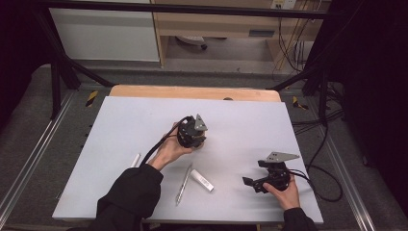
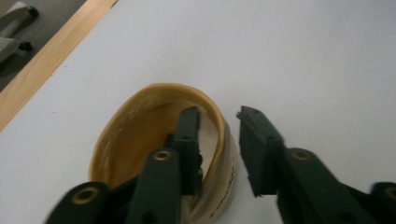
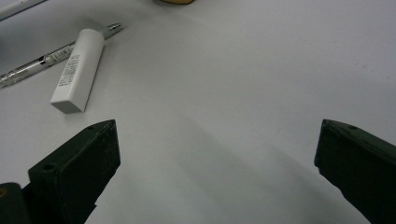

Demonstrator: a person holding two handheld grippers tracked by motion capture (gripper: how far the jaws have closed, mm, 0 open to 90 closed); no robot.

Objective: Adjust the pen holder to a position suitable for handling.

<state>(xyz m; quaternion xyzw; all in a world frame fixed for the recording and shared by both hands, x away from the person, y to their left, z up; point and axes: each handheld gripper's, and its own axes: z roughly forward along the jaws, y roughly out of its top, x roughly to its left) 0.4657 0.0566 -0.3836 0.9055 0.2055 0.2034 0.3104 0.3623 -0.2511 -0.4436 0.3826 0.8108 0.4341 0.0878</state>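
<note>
- We've got the left gripper (image 2: 219,135) over a tan tape roll (image 2: 140,121) mid-table: one jaw inside the ring, other outside, pads apart, not squeezing the wall.
- Right gripper (image 3: 217,154) spread wide, nothing between; white eraser (image 3: 77,70) & pen (image 3: 28,67) nearby.

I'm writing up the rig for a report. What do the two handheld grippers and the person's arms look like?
Both grippers are black. The left gripper and the right gripper each carry a grey three-cornered plate on top and trail a black cable. Their jaws are black, flat-faced blocks on linkage arms with brass-coloured pivot bushings. The person wears black long sleeves that end at the wrists.
</note>
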